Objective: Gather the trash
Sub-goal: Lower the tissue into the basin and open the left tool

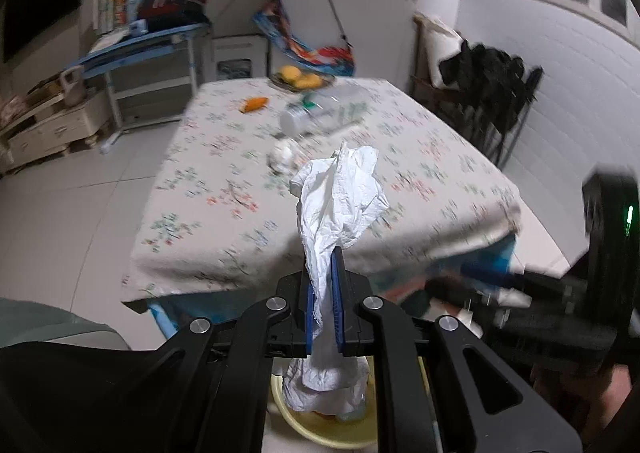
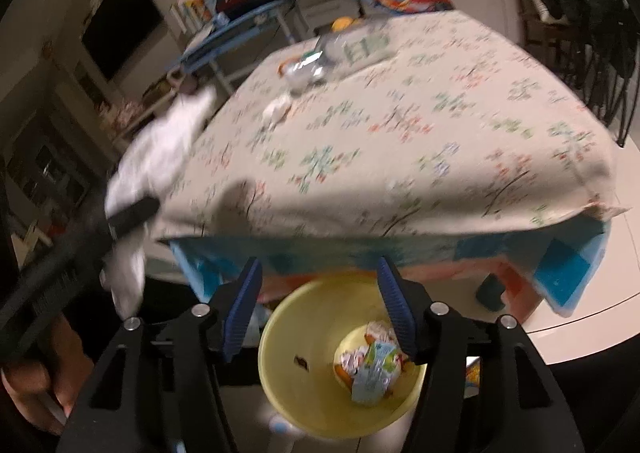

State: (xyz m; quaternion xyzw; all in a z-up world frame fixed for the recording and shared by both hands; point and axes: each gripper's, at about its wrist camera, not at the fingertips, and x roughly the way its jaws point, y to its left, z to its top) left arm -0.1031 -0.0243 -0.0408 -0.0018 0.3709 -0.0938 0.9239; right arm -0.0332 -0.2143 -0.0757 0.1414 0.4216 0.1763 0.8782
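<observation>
Left gripper [image 1: 324, 293] jaws clamp a crumpled white tissue [image 1: 340, 201] above the yellow bin [image 2: 304, 385] before the bench [image 2: 400, 141]; right gripper [image 2: 320, 317] jaws gape, empty, over it

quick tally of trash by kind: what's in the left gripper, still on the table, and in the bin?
Crumpled white tissue in the left gripper: 1
Crumpled paper balls on the table: 1
Clear plastic bottles on the table: 1
Orange wrappers on the table: 1
Crumpled wrappers in the yellow bin: a blurred clump, counted as 1
Total: 5
</observation>
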